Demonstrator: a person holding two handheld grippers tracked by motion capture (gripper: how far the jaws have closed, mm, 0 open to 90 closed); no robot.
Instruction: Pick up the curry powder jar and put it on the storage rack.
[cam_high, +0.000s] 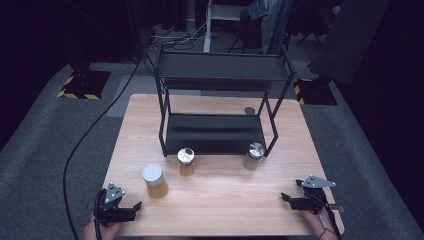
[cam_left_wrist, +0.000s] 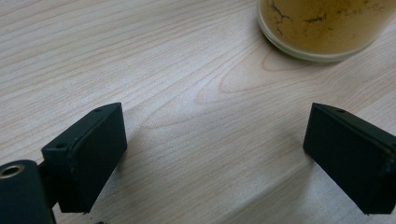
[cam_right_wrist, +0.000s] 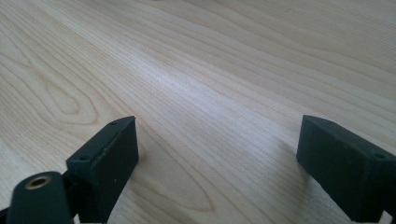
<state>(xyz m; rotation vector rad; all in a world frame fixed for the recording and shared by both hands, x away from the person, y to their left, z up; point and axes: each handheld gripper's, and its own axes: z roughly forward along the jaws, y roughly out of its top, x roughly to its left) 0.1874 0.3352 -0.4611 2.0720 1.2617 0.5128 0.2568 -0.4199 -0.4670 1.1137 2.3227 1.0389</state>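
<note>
Jar: the white-lid jar (cam_high: 154, 180) stands upright on the table (cam_high: 220, 200), long axis vertical, lid up, amber contents below. It is the jar nearest your left gripper (cam_high: 131, 207).

Jar, close view: in the left gripper view you see only its rounded base (cam_left_wrist: 322, 25) with brownish powder behind the glass, at the top right of the picture.

Writing: you have no label or print to read on this jar; at this size and in this light, faint marks might be missed.

Jar against your left jaws: the jar sits ahead of the jaw tips and off toward the right jaw, apart from both, not between them. Bare wood lies in the gap.

Left jaws: your left gripper (cam_left_wrist: 215, 140) stands wide, holding nothing, low over the table near its front left corner.

Right jaws: your right gripper (cam_high: 286, 199) also stands wide and empty at the front right; in the right gripper view its jaws (cam_right_wrist: 217, 149) frame only wood grain.

Right gripper to jar: well apart, across the table's front.

Other jars: a silver-lid jar (cam_high: 186, 161) stands just behind and right of the white-lid one, by the rack's front left leg; a second silver-lid jar (cam_high: 254, 155) stands near the front right leg. Both are upright.

Rack: the black two-shelf rack (cam_high: 220, 75) stands at the back of the table.
</note>
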